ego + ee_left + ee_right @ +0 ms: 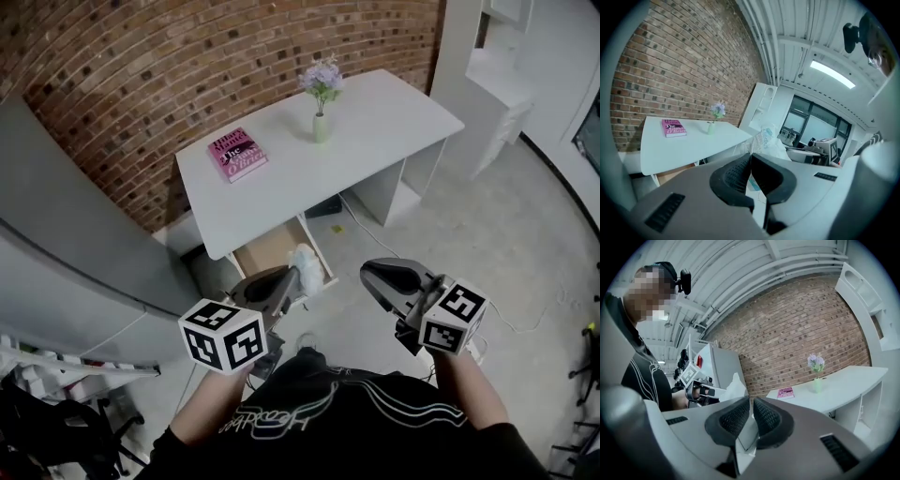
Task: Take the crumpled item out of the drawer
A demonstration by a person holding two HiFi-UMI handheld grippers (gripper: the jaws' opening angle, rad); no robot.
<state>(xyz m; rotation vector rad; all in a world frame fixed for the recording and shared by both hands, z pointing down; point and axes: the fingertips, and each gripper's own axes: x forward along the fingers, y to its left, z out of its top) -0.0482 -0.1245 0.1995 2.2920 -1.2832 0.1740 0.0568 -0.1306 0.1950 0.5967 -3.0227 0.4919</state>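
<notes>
A white crumpled item (pixel 306 262), a plastic bag with blue print (pixel 767 139), hangs in the air in front of the open drawer (pixel 263 250) under the white desk (pixel 375 122). My left gripper (pixel 294 278) (pixel 750 157) is shut on it, and the bag bulges out past the pads. My right gripper (pixel 368 272) (pixel 751 401) is level with it, to the right. Its jaws are shut with nothing between them. In the right gripper view the crumpled item (pixel 735 387) shows beside the left gripper (pixel 708 391).
A pink book (pixel 237 154) and a small vase of purple flowers (pixel 321 94) stand on the desk. A brick wall (pixel 187 66) runs behind it. A grey panel (pixel 66 234) stands at the left, white shelving (pixel 497 84) at the right. Cables lie on the concrete floor (pixel 487 244).
</notes>
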